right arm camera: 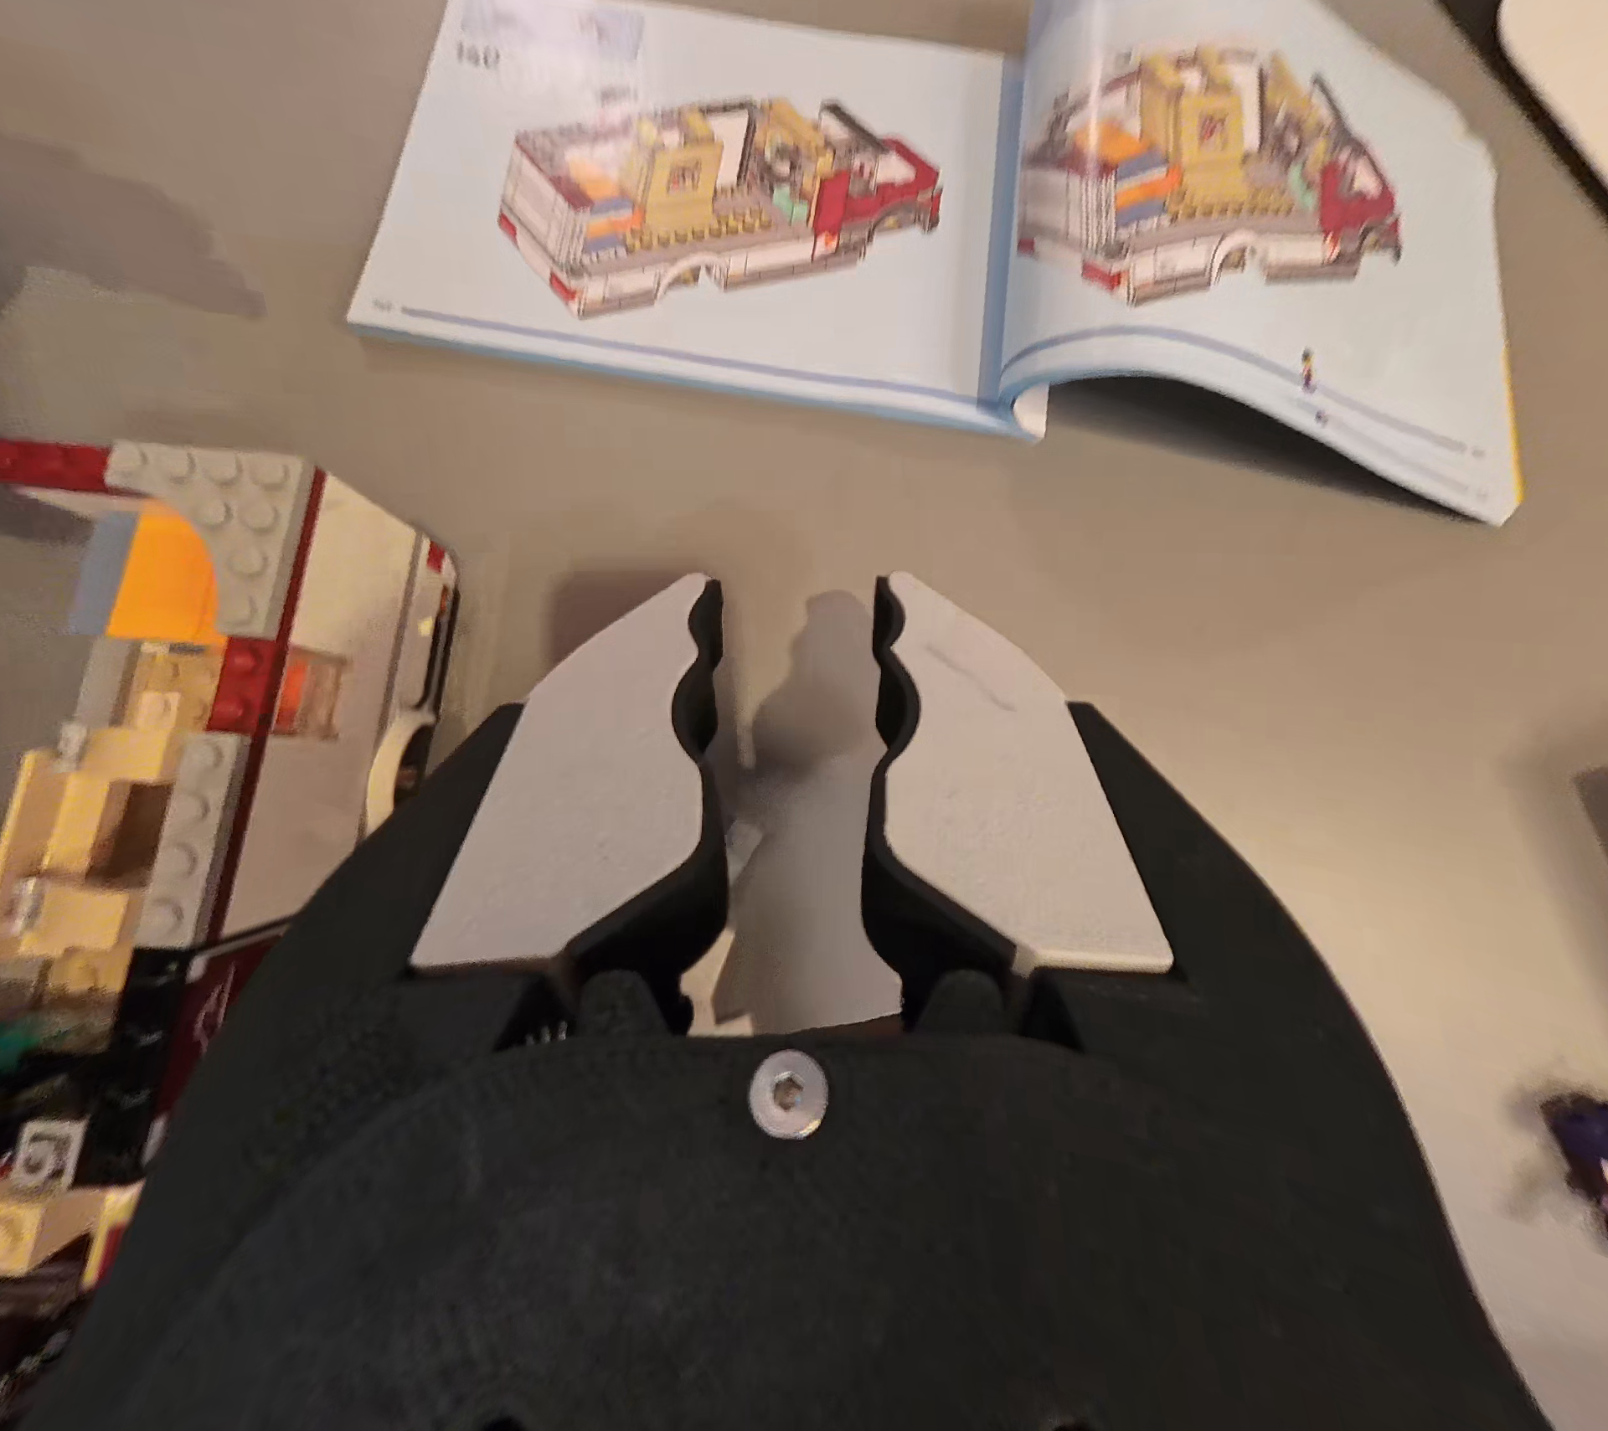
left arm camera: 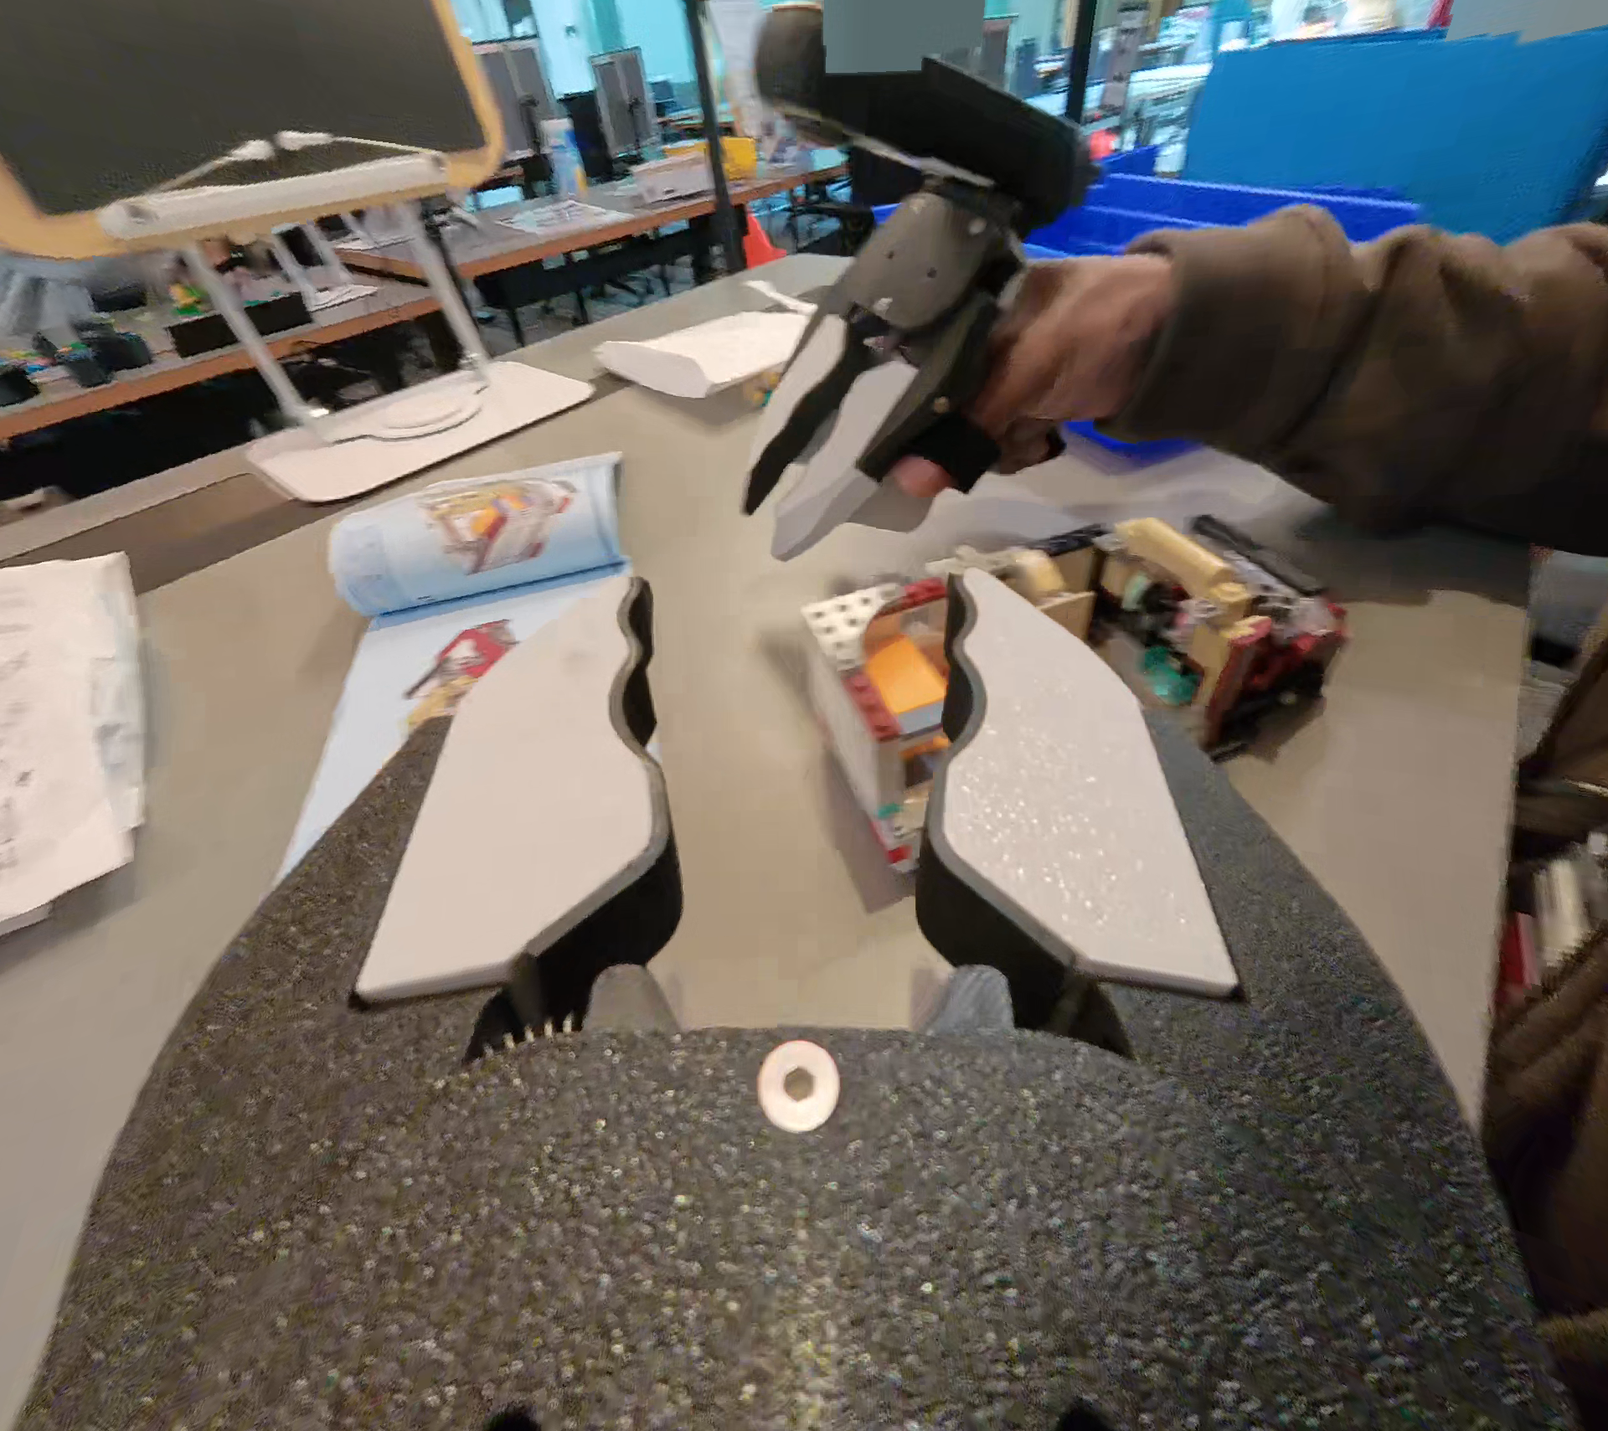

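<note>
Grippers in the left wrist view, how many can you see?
2: the left gripper in the foreground, fingers apart over the table; the right gripper held above the brick model.

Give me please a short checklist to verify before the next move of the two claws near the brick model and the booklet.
1. Left claw open, nothing between the pads: ok.
2. Right claw open and bare, only grey table under it: ok.
3. Right claw lifted above the table, away from the left claw: ok in the left wrist view.
4. Brick van model lies on the table, touched by no claw: ok; the left claw's right finger hides a part of it.
5. Instruction booklet open, one page curling up: ok.
6. Model complete and its bricks firmly joined: cannot tell, the picture is blurred.
</note>
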The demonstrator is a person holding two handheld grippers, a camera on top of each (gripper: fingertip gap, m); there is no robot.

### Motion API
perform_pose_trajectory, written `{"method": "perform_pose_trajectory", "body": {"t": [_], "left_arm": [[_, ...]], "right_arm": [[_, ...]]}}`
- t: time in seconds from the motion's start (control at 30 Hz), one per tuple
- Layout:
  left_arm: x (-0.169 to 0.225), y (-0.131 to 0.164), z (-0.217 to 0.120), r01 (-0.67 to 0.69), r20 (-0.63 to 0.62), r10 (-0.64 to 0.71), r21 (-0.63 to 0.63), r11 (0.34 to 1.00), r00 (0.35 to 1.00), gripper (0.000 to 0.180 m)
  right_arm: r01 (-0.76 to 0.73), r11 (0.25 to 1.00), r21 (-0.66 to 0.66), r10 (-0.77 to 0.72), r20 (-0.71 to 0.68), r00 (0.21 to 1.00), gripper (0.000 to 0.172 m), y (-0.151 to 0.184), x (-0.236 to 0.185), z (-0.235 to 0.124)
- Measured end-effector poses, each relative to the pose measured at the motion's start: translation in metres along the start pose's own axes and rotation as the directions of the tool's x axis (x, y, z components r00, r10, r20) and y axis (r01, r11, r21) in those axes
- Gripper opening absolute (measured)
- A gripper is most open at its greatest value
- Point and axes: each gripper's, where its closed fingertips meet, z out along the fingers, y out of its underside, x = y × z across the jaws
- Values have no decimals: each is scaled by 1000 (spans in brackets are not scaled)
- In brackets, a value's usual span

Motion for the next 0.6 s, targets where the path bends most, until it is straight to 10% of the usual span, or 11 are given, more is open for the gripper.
{"method": "perform_pose_trajectory", "body": {"t": [0.27,0.6], "left_arm": [[-122,43,5,-46,151,106,-355,934,983,80],[-132,106,-3,183,87,-162,-546,818,983,87]], "right_arm": [[77,993,87,-77,-13,997,48,-27,3,36],[241,966,95,-236,-62,970,54,-24,-7,55]]}}
